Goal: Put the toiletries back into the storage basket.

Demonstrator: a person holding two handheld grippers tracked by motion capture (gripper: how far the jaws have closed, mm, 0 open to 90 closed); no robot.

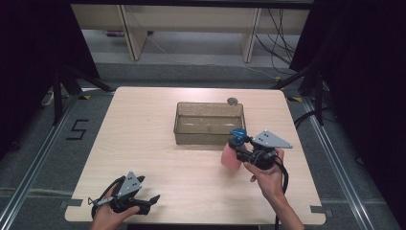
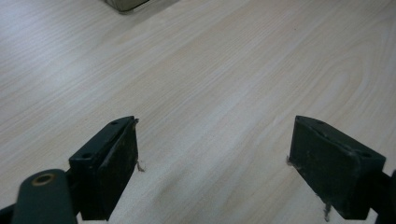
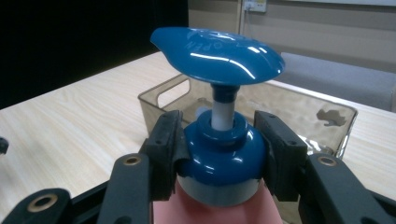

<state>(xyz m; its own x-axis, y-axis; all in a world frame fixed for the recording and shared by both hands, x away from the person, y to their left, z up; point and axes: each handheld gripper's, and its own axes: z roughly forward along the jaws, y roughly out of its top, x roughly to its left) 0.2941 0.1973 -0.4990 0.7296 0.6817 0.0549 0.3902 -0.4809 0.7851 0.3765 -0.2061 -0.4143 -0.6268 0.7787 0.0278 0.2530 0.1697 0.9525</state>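
Right gripper view | right claw [image 3: 223, 154] clamps pump bottle [image 3: 219, 168] at blue collar | left claw [image 2: 215, 163] wide, empty

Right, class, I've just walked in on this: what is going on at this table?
A person works with two hand-held grippers. The right gripper is shut on the blue collar of a pink pump bottle, holding it close to a clear brown bin on the wooden table. The left gripper rests open near the table's front edge, nothing between its jaws.
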